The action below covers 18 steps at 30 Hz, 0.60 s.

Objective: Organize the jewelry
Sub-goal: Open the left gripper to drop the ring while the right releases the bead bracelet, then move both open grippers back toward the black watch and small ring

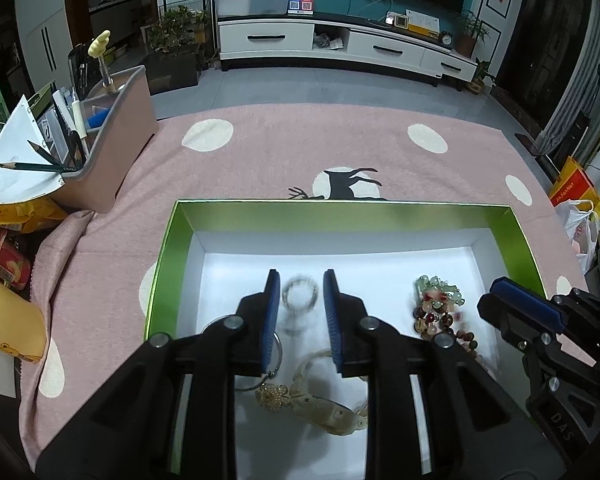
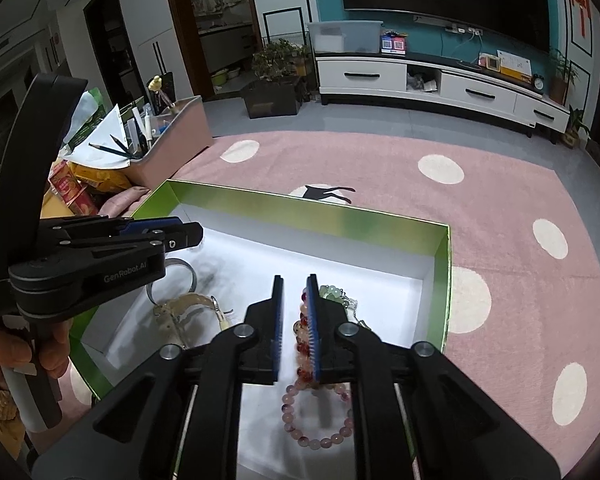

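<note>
Both tongs hang over the green box [image 1: 172, 240]: left tongs [image 1: 300, 284] apart, empty, above a pale ring [image 1: 300, 295]; right tongs [image 2: 296, 288] slightly apart astride the pink bead bracelet [image 2: 320, 420]. Next I must lower and pinch.

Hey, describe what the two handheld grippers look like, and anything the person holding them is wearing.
Both are matte black plastic with silver round pivot bolts and ribbed blue pads on the fingers. The left gripper carries white lettering "GenRobot.AI" on its side, seen from the right wrist view. The right gripper shows embossed letters "DAS" on its body, seen from the left wrist view. The hand on the left one's grey handle has a tan knitted cuff.
</note>
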Tool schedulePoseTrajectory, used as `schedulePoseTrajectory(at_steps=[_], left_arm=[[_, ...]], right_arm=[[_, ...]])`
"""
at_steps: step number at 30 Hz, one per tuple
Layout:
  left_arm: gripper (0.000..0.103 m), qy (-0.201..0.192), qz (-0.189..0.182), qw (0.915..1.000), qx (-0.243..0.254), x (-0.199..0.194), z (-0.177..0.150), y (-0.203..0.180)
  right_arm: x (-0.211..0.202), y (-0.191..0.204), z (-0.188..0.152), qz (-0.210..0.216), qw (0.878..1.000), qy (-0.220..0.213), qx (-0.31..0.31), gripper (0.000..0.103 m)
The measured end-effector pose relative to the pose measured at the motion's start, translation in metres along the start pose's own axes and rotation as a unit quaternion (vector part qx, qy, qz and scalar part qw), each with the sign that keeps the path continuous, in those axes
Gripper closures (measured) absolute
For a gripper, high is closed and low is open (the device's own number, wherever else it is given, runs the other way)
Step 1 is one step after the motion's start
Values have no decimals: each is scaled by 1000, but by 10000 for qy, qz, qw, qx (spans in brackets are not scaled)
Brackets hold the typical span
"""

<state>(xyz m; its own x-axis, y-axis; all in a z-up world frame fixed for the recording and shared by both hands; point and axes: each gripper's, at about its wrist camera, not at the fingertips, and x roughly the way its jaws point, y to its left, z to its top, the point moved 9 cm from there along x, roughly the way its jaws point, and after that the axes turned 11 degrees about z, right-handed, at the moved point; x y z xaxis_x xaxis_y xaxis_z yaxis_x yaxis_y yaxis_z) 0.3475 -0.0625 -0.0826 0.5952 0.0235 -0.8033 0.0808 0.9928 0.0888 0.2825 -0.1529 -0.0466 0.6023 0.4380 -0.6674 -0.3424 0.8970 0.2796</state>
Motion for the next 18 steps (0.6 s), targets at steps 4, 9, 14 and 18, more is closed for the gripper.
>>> schedulePoseTrajectory(at_steps=[4,9,14,18], left_arm=[[54,-60,-3,10000,-38,-3,2,0],[42,-172,52,9998,-4,-15,1,-1],[30,-343,127,9993,72,-34,-2,-3],[19,-467,131,9988,63,-53,-6,-2]], right_arm=[[-7,-1,-1,-16,10000,-83,33,71],[-21,-1,-4,-21,9998,-190,57,65],[-43,1,-6,-28,9993,-369,99,53],[-66,2,-9,-27,9984,-543,167,40]])
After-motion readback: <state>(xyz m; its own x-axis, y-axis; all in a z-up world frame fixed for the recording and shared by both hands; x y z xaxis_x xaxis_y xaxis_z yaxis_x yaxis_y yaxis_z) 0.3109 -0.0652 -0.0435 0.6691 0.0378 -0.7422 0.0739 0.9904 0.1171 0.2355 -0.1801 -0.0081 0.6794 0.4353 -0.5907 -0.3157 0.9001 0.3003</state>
